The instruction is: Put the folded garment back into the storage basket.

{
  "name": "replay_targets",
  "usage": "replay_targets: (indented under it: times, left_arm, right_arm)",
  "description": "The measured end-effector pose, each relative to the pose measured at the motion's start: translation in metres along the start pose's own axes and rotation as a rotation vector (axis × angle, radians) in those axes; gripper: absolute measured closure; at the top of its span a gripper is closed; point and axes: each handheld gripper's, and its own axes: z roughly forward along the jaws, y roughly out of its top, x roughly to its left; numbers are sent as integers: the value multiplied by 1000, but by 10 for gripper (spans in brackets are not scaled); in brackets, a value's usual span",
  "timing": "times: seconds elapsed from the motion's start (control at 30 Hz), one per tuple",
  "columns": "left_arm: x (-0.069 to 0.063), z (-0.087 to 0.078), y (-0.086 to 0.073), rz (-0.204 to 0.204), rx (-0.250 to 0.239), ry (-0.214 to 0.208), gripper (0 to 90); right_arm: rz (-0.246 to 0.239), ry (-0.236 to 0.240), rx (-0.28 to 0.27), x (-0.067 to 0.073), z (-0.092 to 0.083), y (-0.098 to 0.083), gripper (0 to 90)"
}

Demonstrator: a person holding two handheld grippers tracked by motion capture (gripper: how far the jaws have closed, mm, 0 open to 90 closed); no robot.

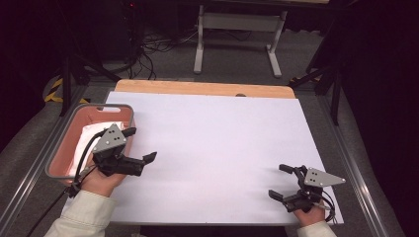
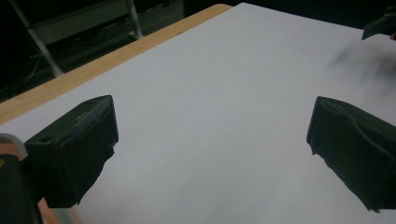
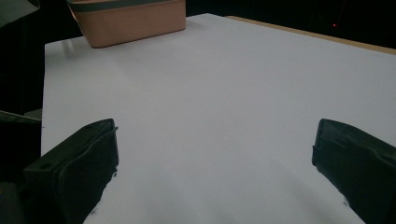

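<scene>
A person's hands come in from the near edge, each one holding a tool. The right tool (image 1: 285, 181) sits low over the near right corner of the white worktop (image 1: 212, 148). Its two black jaws are spread wide apart and there is nothing between them. In the right gripper view, just bare white sheet lies between the jaws.

The left tool (image 1: 142, 145) is at the left side of the worktop, a little farther away than the right one. Its jaws are wide open too, and they hold nothing. One jaw sticks out over the white sheet and the other is close to the rim of the bin. The left hand (image 1: 101, 180) grips the tool from behind, with a pale sleeve (image 1: 81, 217) below it.

Just beside the left tool, on its far left side, is a pink bin (image 1: 66, 143) with a grey rim. Something white (image 1: 91, 136) lies inside the bin, partly hidden by the tool. In the right gripper view the bin (image 3: 133, 18) shows far ahead, at the far corner of the worktop.

Past the white sheet, a strip of wood (image 1: 202, 89) runs along the far edge. Behind it, on the floor, stand grey legs of a frame (image 1: 237, 34).
</scene>
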Motion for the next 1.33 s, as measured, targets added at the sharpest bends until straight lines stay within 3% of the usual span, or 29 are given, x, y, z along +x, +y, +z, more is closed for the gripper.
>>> replay_targets:
  times: [0.07, 0.43, 0.6, 0.7, 0.87, 1.07, 1.2, 1.33]
  left_arm:
    - [-3, 3, -3, -5, -13, -11, 29]
    - [-18, 27, -31, -113, -125, -136, 29]
    - [-25, 37, -47, -137, -131, -166, 30]
    - [-33, 47, -58, -126, -113, -180, 30]
    - [-37, 53, -65, -109, -93, -162, 31]
    - [-36, 62, -81, -160, -92, -173, 30]
    - [-33, 65, -89, -183, -78, -140, 24]
    - [-34, 64, -89, -175, -81, -133, 22]
  right_arm:
    - [1, 0, 0, 0, 0, 0, 11]
    - [0, 4, 0, 0, 0, 0, 12]
    - [0, 7, 1, 0, 0, 0, 11]
    - [1, 7, 0, 0, 0, 0, 11]
    - [0, 8, 0, 0, 0, 0, 12]
    - [0, 13, -2, 0, 0, 0, 12]
    - [0, 15, -4, 0, 0, 0, 12]
    - [0, 15, -5, 0, 0, 0, 12]
